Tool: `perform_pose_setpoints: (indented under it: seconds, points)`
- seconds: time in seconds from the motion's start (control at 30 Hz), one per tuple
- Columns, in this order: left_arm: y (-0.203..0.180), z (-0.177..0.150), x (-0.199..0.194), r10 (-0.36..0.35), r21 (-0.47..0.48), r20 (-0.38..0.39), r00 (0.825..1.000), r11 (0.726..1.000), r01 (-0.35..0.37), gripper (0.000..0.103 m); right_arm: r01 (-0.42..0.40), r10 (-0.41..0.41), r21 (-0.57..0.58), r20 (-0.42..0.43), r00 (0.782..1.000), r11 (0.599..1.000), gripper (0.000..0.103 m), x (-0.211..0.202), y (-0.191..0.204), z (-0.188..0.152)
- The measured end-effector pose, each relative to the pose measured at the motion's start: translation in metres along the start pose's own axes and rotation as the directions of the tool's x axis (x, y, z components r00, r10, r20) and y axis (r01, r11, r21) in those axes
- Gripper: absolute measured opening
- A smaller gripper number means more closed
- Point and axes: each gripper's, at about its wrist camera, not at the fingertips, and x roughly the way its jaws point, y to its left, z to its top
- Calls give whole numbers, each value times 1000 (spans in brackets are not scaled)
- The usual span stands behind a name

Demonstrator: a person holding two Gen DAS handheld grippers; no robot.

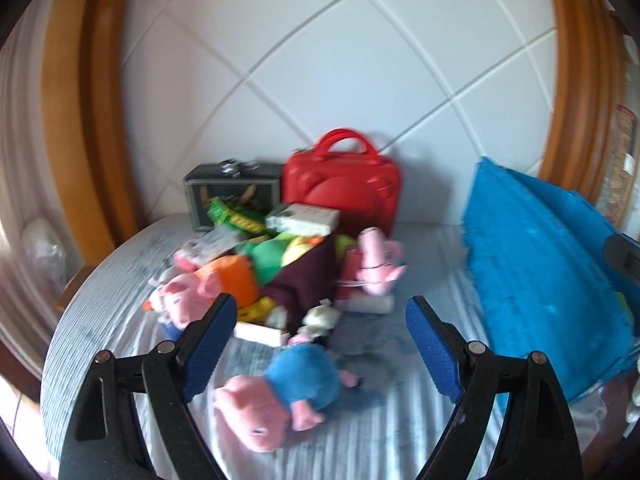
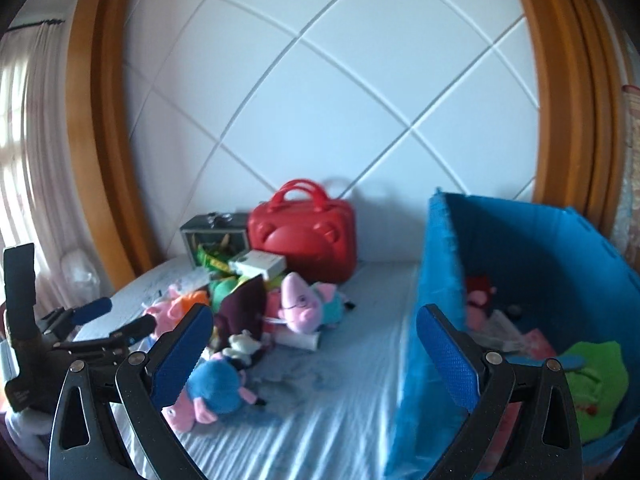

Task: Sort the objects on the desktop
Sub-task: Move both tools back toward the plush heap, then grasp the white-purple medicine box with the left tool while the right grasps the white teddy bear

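Observation:
A heap of toys (image 1: 260, 272) lies on the striped bed sheet (image 1: 380, 440): plush pigs, a maroon cloth, small boxes. In front of the heap a pink pig in a blue shirt (image 1: 280, 396) lies on its own, low between the fingers of my left gripper (image 1: 320, 302), which is open and holds nothing. The same pig (image 2: 212, 392) shows by the left finger of my right gripper (image 2: 316, 312), also open and empty. A blue fabric bin (image 2: 520, 264) stands at the right with a green plush (image 2: 592, 384) and other toys inside. The left gripper (image 2: 120, 316) shows at the far left.
A red carry case (image 1: 340, 188) and a dark box (image 1: 232, 196) stand against the white quilted headboard (image 1: 320, 60). A pink pig with glasses (image 2: 300, 304) lies right of the heap. The blue bin (image 1: 540, 272) fills the right side. A curtain (image 2: 24, 140) hangs at left.

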Motion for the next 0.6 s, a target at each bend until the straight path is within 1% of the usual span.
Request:
perform_pose_setpoints:
  seconds: [0.1,0.23,0.33,0.4,0.47,0.5,0.6]
  points:
    - [48,-10,14,48,-49,-33,998,998,-50,86,-14,14,-1,-48,999,1000,103,28,23,-6]
    - [110,-27,37,117,-104,-76,990,987,-124,86,-19,23,28,-122,992,999,103,72,43,-19]
    - [141,-39,57,135,-119,-121,983,982,-150,86,-24,36,68,-187,982,997,103,108,53,-32]
    - [153,-46,75,141,-114,-159,977,981,-160,86,-22,40,84,-224,974,996,103,128,56,-40]
    - [159,-52,91,142,-93,-190,972,982,-162,86,-14,38,86,-277,960,996,103,149,60,-49]
    - [160,-55,102,143,-76,-209,967,984,-161,86,-13,38,81,-314,949,997,103,163,62,-56]
    - [159,-62,129,125,-46,-254,959,989,-141,86,-2,25,61,-381,924,998,103,189,68,-68]
